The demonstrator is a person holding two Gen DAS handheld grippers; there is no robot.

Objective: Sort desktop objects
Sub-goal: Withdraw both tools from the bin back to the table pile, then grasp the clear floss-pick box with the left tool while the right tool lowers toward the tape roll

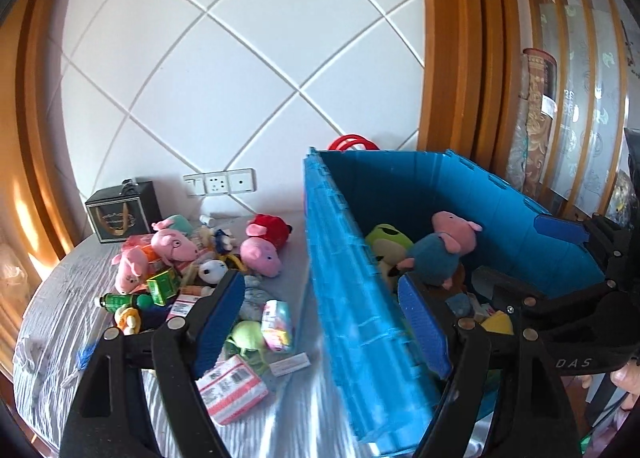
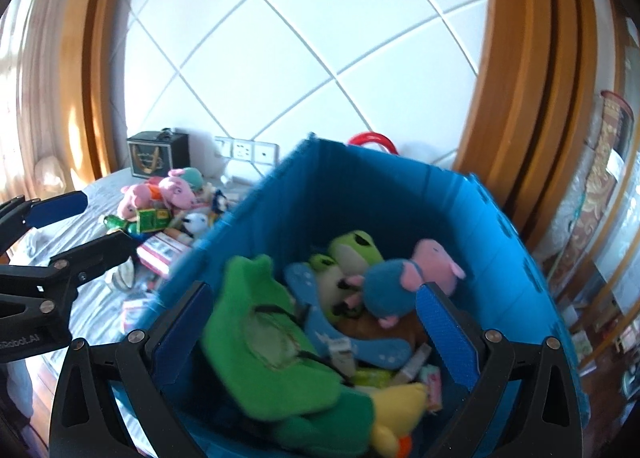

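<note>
**A:** Looking at the blue crate (image 2: 472, 218), where does everything sit?

**B:** The right gripper (image 2: 320, 330) is over the crate's open top, fingers spread wide. A green plush (image 2: 276, 358) with a yellow part lies between them, blurred; I cannot tell whether either pad touches it, but the fingers are not closed on it.

**A:** What else is inside the crate?

**B:** A frog plush (image 2: 352, 250) toward the far wall, and just beside it a pig plush in a blue shirt (image 2: 400, 286). Under them lie a blue spotted soft toy (image 2: 320, 322) and some small packets.

**A:** And the left gripper?

**B:** The left gripper (image 1: 324, 318) straddles the crate's near-left wall: one finger outside over the table, the other inside. Its fingers are released and hold nothing.

**A:** What is outside the crate?

**B:** Left of the crate, on the grey cloth (image 1: 60, 298), a heap: pink pig plushes (image 1: 176, 246), a red plush (image 1: 272, 228), a green bottle (image 1: 120, 301), a green carton (image 1: 162, 284), and a pink-and-white packet (image 1: 232, 388) nearest the camera. Beyond the heap, a black box (image 1: 120, 212) stands against the wall. Behind the crate's far edge, red handles (image 1: 352, 142) show.
</note>
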